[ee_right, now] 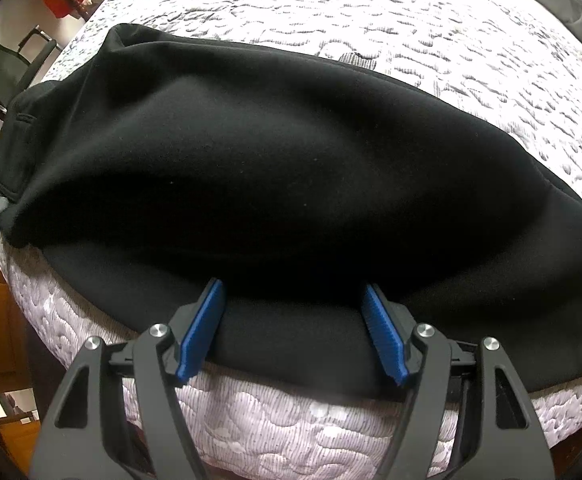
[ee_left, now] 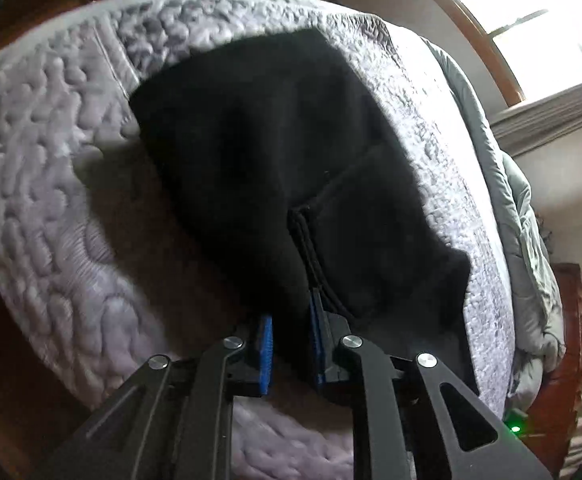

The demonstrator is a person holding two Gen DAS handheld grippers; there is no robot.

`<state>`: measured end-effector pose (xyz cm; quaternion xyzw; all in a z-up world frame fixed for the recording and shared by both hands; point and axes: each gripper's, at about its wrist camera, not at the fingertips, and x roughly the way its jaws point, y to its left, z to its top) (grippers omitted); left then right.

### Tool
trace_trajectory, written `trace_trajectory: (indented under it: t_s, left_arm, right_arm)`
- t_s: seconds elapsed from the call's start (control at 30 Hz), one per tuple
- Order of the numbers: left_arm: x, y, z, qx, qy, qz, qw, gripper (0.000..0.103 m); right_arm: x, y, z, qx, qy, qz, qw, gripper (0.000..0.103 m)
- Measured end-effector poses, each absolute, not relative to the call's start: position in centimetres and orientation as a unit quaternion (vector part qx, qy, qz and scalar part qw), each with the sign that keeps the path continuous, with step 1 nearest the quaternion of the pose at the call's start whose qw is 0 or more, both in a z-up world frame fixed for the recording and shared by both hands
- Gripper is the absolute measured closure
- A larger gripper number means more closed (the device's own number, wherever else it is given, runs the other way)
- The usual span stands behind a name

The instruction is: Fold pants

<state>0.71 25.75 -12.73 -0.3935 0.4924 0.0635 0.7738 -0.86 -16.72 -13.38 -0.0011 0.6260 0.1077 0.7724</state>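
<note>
One pair of black fleece pants [ee_right: 283,168] lies across one quilted, pale lilac mattress [ee_right: 451,40]. The left gripper [ee_left: 291,344], its ribbed blue pads [ee_left: 266,340] close together, pinches a bunched corner of the cloth. The right gripper [ee_right: 293,332] stands wide, its two blue pads [ee_right: 383,336] astride the near edge of the pants, not pressing.

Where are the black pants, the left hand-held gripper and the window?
black pants [ee_right: 291,168], right wrist view, on the broad middle of the fabric.
left hand-held gripper [ee_left: 291,344], left wrist view, between its blue pads, clamped on the fabric.
window [ee_left: 539,28], left wrist view, on the bright pane.
</note>
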Motion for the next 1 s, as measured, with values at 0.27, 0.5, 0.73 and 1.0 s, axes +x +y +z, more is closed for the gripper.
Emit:
trace_trajectory:
  t_s: [0.27, 0.5, 0.73, 1.0]
  left_arm:
    - [0.8, 24.7, -8.3, -0.366, 0.468, 0.060, 0.802, 0.081]
    - [-0.9, 22.9, -4.5, -0.362, 0.421, 0.057, 0.830, 0.082]
    - [2.0, 21.0, -4.8, -0.297, 0.445, 0.017, 0.845, 0.082]
    - [7.4, 22.2, -11.7, -0.264, 0.516, 0.031, 0.814, 0.086]
  right_arm:
    - [-0.8, -16.7, -10.7, -0.008, 0.609, 0.144, 0.780, 0.036]
    - [-0.7, -14.9, -8.9, -0.023, 0.601, 0.179, 0.779, 0.037]
    - [0.9, -14.8, -11.7, -0.012, 0.626, 0.168, 0.762, 0.036]
    - [1.9, -13.9, -13.2, -0.028, 0.627, 0.159, 0.762, 0.028]
